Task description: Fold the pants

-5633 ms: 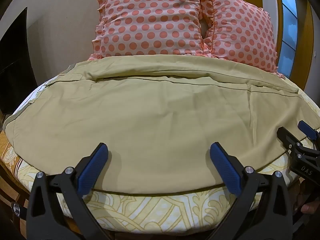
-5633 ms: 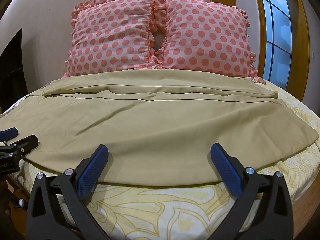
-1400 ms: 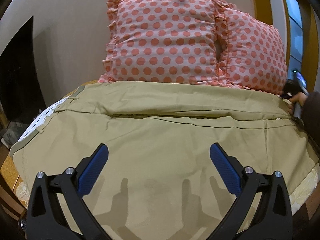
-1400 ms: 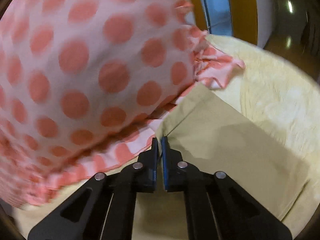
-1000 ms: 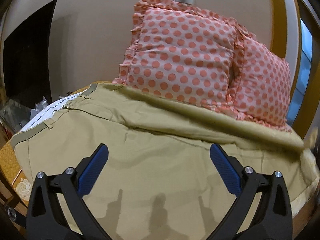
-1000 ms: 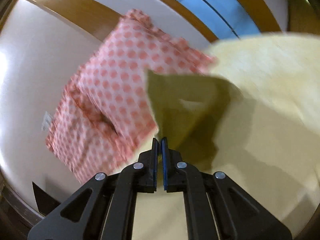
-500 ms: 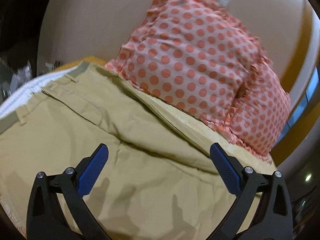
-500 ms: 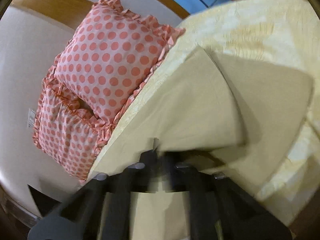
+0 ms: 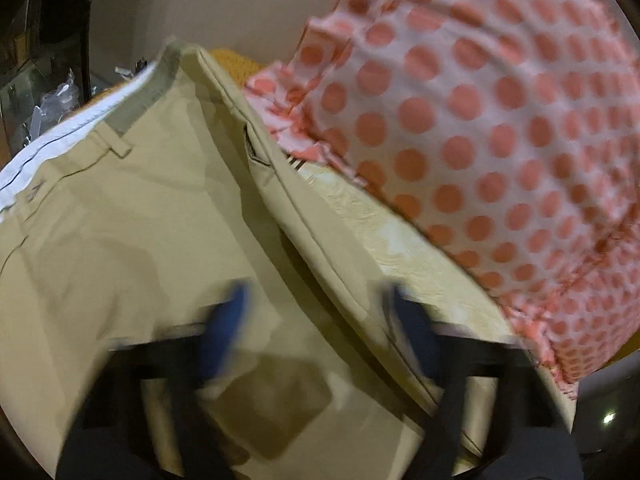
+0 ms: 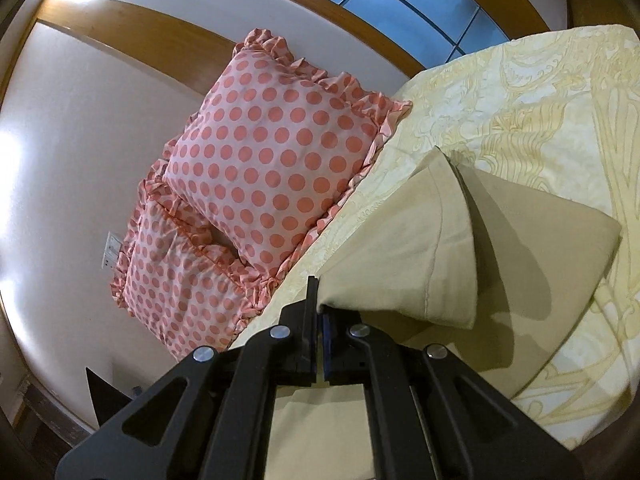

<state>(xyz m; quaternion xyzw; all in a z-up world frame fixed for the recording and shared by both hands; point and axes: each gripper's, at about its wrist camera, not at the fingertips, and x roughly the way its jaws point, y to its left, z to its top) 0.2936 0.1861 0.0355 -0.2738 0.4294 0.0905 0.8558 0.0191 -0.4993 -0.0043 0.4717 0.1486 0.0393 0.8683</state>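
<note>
Currently right tongs pinch hem of khaki pants lying on bed below pillows. Left tongs spread above waistband area. Best to carry hem low, align edges.

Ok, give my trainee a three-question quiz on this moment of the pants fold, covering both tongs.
1. True or false: the right tongs are shut on the khaki pants.
2. Which tongs are open? A) left B) right
3. Fill in: the polka-dot pillows are pink with ____ edges.

Key:
1. True; a fold of pant fabric is pinched and lifted off the yellow bedspread.
2. A; the left tongs spread wide over the pants near the waistband, though blurred.
3. Ruffled.
</note>
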